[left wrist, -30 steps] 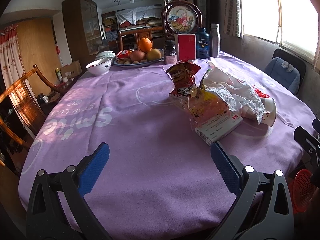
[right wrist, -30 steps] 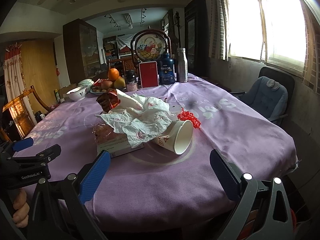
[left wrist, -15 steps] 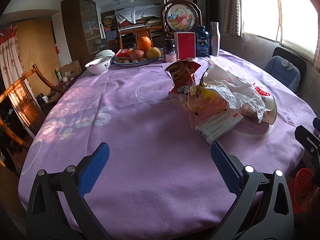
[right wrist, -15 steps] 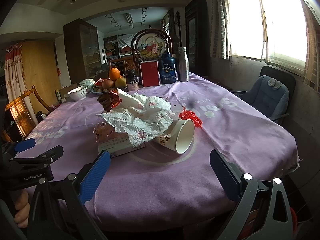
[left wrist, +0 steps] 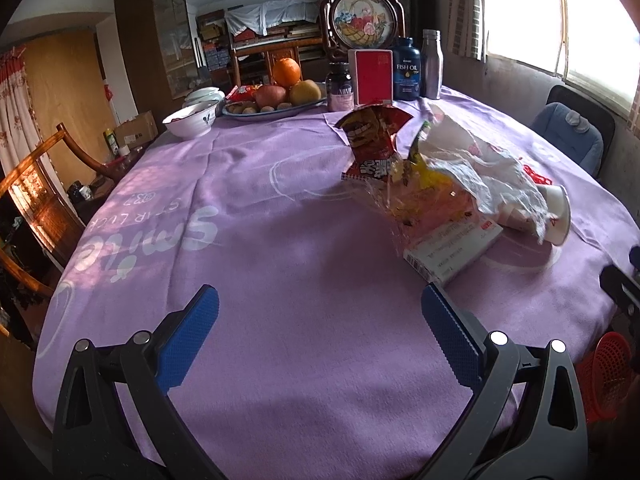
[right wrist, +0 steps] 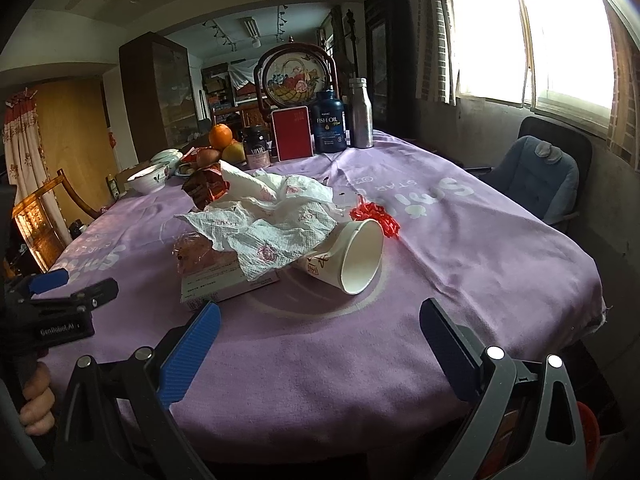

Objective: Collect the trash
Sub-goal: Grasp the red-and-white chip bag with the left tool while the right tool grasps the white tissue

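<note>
Purple cloth with pale lettering covers the table (left wrist: 260,264), and the trash sits in one heap toward its right edge, short of the near edge. A red snack wrapper (left wrist: 374,142) stands crumpled at the heap's far side; just beside it, crumpled white paper napkins (right wrist: 276,220) with pink flower prints drape over a clear plastic bag (left wrist: 416,204) and a flat white carton (left wrist: 454,250) that lies nearest the left gripper. A paper cup (right wrist: 352,258) lies on its side against the napkins, mouth toward the right gripper, with a scrap of red ribbon (right wrist: 372,216) touching its far rim.

Left gripper (left wrist: 320,322) hovers over the near edge with its blue-padded fingers (left wrist: 188,336) spread wide, holding nothing. Right gripper (right wrist: 320,330) likewise hangs above the near edge, fingers far apart, the cup just ahead between them.

Along the far edge stand a red box (left wrist: 374,76), a fish oil bottle (left wrist: 407,70), a steel flask (left wrist: 432,64), a dark jar (left wrist: 340,88), a fruit plate (left wrist: 276,110) and a white bowl (left wrist: 190,120). A red mesh basket (left wrist: 608,372) shows below the table's right edge.
</note>
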The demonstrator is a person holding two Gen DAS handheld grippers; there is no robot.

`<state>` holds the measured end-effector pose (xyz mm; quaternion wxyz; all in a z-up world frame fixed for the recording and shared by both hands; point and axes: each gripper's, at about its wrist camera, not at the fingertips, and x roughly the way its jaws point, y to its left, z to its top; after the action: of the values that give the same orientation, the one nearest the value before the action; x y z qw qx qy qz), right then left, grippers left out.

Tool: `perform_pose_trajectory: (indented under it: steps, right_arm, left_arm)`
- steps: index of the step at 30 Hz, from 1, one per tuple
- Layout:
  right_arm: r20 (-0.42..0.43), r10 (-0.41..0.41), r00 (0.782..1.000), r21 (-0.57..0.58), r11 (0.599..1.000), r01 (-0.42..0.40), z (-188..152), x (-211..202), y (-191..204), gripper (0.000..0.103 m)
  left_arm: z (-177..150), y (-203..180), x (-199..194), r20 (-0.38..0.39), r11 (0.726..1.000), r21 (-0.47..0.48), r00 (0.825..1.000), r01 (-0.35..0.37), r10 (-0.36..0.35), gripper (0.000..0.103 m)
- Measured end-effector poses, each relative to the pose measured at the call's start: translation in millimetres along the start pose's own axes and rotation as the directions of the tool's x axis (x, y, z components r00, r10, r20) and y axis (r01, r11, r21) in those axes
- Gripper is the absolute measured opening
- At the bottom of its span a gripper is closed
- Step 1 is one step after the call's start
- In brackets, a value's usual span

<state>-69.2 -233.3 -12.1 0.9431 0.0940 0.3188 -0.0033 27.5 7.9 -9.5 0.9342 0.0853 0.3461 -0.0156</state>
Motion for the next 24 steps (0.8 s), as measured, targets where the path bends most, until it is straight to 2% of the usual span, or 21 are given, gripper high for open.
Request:
perform_pose_trajectory:
  steps: [5,13,17,21,24]
  right_arm:
    - [-0.014,-0.020,1.000,0.042,0.999,0.020,-5.4,5.8,-18.1,0.098]
    - [-0.053,-0.040,0.998,0.105,0.993,0.045,-5.1,22.2,-45.5,0.098]
    - [-0.057,-0.058,0.997,0.106,0.992,0.064,1.6,24.2,-50.9,0.098]
    - [-0.070,-0.073,0.995,0.104,0.991,0.080,8.6,27.1,-50.6,0.098]
    - [-0.075,-0.064,0.995,0.102,0.992,0.071,15.0,31.9,-46.0,0.098]
  left_arm:
    - [39.9,8.4,15.0,-0.001,1.000,0.015,1.000,-0.002,0.002,0.097]
    - [112.1,-15.4,57.3,0.022,0.996,0.079,0.999,0.044,-0.046,0.097]
    - [146.7,-25.6,104.2,-0.063,0.988,0.036,0.987,0.153,-0.151,0.097]
    - [157.7,-35.0,142.9,-0.085,0.991,0.030,0.988,0.134,-0.131,0.098]
    - [147.6,-22.3,154.8,-0.097,0.975,-0.019,0.970,0.221,-0.222,0.098]
